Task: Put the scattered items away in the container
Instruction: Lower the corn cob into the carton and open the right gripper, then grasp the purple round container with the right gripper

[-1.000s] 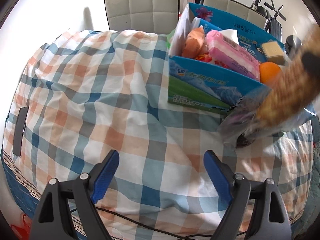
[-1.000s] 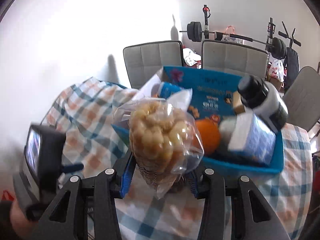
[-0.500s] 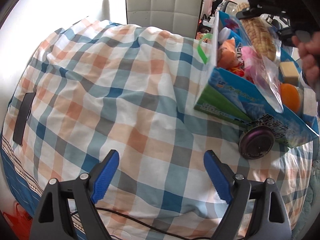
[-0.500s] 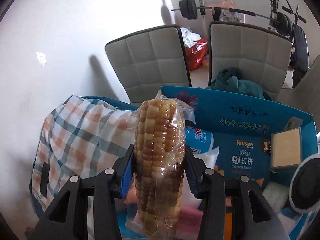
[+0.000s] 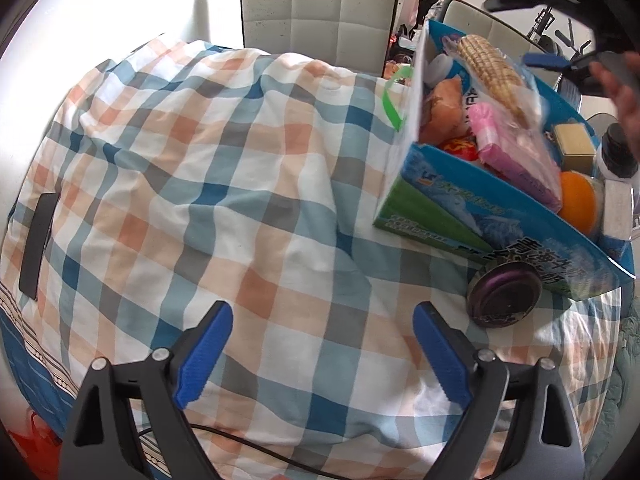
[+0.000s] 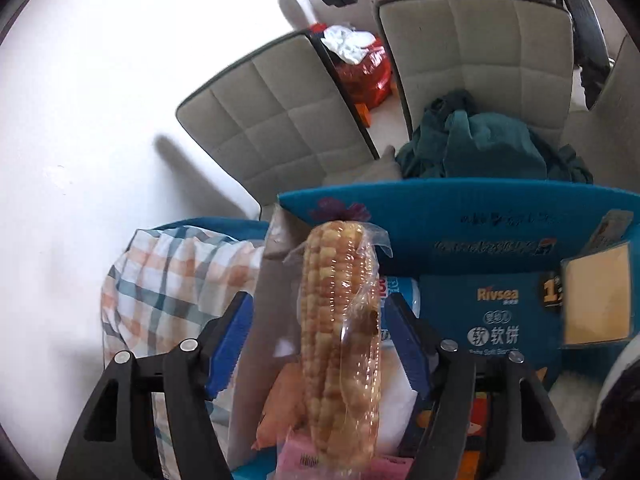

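Observation:
A bagged corn cob point(image 6: 340, 340) lies in the blue cardboard box point(image 6: 460, 216), on top of a pink packet point(image 5: 516, 152). My right gripper point(image 6: 320, 340) is open above the box, its blue fingers apart on either side of the cob without touching it. The cob also shows in the left wrist view point(image 5: 492, 72), resting in the box point(image 5: 460, 204). My left gripper point(image 5: 320, 356) is open and empty, low over the checked cloth point(image 5: 200, 160). A round purple lid point(image 5: 504, 300) leans against the box front on the cloth.
The box also holds an orange point(image 5: 576, 204), a tan block point(image 5: 574, 146), an orange snack bag point(image 5: 444, 112) and a dark-capped jar point(image 5: 620, 156). Two grey padded chairs point(image 6: 280, 120) stand behind the table. A dark strap point(image 5: 38, 248) lies at the cloth's left edge.
My right gripper carried the corn over the box, then opened and let it go; the cob now rests in the box. The left gripper stayed open, its view shifting slightly.

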The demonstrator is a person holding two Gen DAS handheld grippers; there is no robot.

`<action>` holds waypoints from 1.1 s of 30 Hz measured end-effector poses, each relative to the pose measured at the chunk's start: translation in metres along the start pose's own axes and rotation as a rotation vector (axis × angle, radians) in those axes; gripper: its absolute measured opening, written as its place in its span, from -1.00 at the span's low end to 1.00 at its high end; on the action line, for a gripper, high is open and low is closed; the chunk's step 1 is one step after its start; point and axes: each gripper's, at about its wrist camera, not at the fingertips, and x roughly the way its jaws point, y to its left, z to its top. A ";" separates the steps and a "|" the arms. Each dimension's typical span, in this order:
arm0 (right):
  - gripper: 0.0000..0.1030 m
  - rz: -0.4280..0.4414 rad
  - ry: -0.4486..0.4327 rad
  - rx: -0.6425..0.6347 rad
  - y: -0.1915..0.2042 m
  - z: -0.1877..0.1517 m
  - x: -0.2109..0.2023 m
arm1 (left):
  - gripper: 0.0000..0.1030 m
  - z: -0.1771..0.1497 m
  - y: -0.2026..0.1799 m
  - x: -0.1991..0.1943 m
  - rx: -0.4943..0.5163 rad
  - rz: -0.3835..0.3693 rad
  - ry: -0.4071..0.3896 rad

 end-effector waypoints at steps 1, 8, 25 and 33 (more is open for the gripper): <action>0.41 0.002 -0.019 -0.034 0.002 -0.003 -0.014 | 0.86 0.000 -0.002 -0.001 0.001 -0.010 -0.001; 0.61 -0.113 -0.130 -0.210 -0.008 -0.107 -0.101 | 0.99 -0.002 -0.013 0.001 0.021 0.035 -0.009; 0.64 -0.177 -0.114 0.049 -0.047 -0.260 -0.017 | 0.99 -0.006 -0.011 0.032 0.101 0.170 -0.001; 0.65 -0.259 -0.050 0.060 -0.032 -0.250 0.032 | 0.99 -0.008 0.005 0.042 0.072 0.181 0.007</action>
